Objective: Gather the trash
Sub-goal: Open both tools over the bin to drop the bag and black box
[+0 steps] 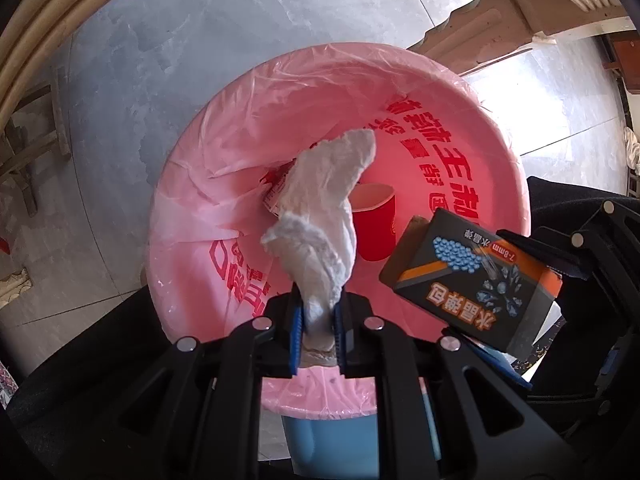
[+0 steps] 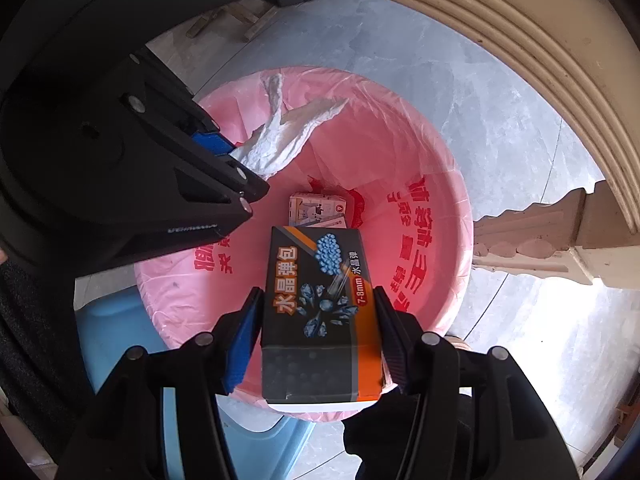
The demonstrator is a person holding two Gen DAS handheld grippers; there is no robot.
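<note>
A: Left gripper (image 1: 318,322), nearest first: jaws closed as far as they go, blue pads pinching the lower end of a crumpled white tissue (image 1: 320,216). The rest of the tissue hangs out past the fingertips, over the bin's mouth.

B: Right gripper (image 2: 318,332): jaws part open, pads pressed against both sides of a dark box (image 2: 316,312) with orange trim and blue beads printed on it. The box points down into the bin.

A: Beyond both grippers, the bin (image 2: 452,280), lined with a pink bag (image 1: 224,152) printed in red; blue wall (image 1: 328,440) visible below the left fingers.

B: Far below the box, at the bottom: a small pale carton (image 2: 318,210). Below the tissue, a red paper cup (image 1: 374,228).

A: Furthest out, grey tiled floor (image 1: 168,40) round the bin.
</note>
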